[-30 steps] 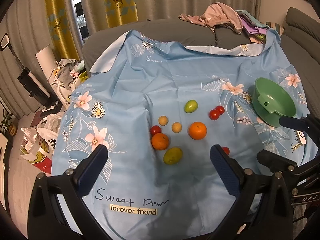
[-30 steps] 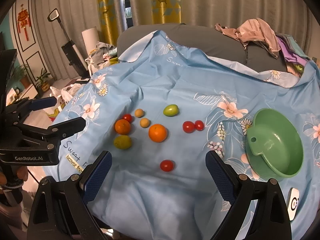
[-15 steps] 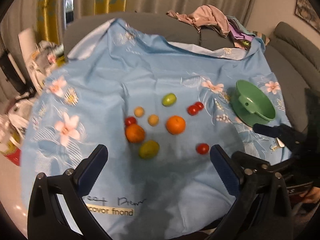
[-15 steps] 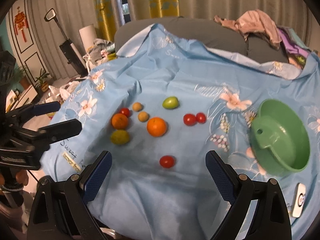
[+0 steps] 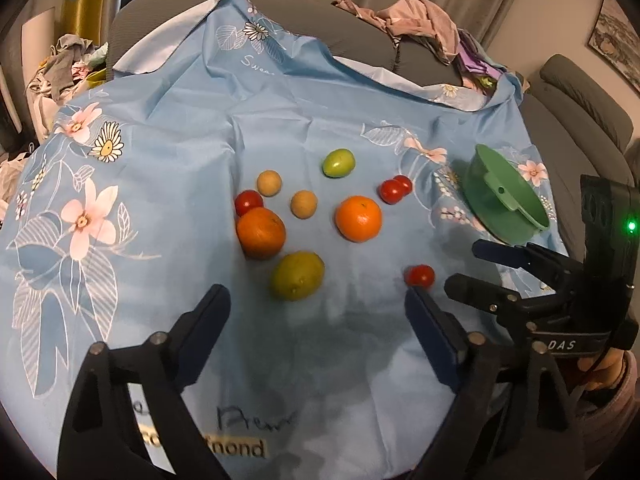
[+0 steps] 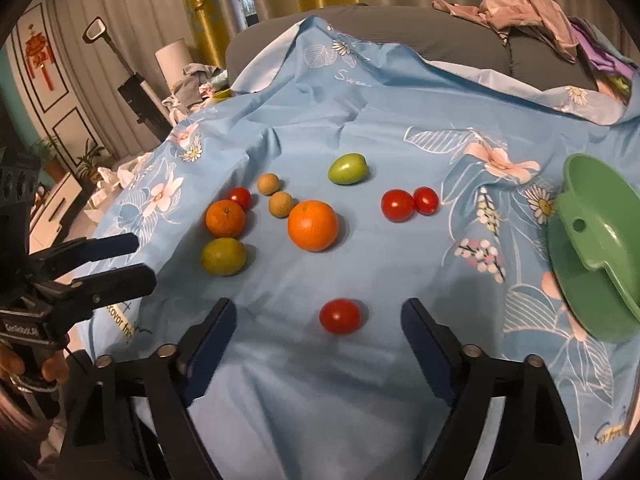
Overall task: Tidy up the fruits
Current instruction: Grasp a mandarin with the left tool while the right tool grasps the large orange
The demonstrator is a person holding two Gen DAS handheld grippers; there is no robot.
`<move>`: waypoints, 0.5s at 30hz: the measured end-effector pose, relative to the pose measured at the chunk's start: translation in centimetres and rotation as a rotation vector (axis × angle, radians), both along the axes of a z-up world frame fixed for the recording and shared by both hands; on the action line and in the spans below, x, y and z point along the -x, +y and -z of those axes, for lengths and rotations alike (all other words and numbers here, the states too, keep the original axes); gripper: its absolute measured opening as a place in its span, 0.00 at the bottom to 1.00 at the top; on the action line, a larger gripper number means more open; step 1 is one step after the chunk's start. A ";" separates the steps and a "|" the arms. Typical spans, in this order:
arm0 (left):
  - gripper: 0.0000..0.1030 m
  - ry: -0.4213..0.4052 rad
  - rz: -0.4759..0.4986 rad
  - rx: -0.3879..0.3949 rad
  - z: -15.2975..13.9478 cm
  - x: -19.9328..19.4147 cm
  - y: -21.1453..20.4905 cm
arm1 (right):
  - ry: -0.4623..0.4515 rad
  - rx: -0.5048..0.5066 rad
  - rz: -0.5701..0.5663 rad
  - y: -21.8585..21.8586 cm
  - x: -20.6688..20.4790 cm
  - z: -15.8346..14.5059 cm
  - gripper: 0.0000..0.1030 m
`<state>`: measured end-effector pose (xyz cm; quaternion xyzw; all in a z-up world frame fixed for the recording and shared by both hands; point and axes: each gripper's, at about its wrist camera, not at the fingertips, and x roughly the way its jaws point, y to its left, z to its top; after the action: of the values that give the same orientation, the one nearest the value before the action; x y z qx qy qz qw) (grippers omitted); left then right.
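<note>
You are holding both grippers over the blue floral cloth (image 5: 192, 128), their jaws closing with nothing between them. The left gripper (image 5: 318, 312) is facing a yellow-green lemon (image 5: 297, 275); the right gripper (image 6: 318, 320) is facing a lone red tomato (image 6: 340, 315). The green bowl (image 6: 592, 248) is sitting tilted, well to the right.

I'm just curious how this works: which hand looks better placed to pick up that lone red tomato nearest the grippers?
Probably the right. In its own view the right gripper has the lone tomato centred just ahead of its closing, empty jaws. The left gripper faces the yellow-green fruit instead.
</note>
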<state>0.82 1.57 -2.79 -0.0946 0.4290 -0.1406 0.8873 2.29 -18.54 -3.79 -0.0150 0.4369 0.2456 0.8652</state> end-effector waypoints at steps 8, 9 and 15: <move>0.66 0.022 0.021 -0.084 1.1 -4.3 0.4 | 0.002 0.045 -0.022 2.0 -3.2 1.0 0.72; 0.62 0.032 0.032 -0.098 1.3 -4.9 0.5 | 0.003 0.050 -0.024 2.3 -3.6 1.1 0.72; 0.49 0.042 0.128 -0.202 1.9 -6.9 0.2 | 0.022 0.081 -0.040 3.1 -5.6 2.2 0.70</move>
<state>7.76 1.73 -4.72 0.0199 0.4647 -0.1512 0.8723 7.92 -15.45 -5.98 -0.0562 0.4557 0.2451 0.8539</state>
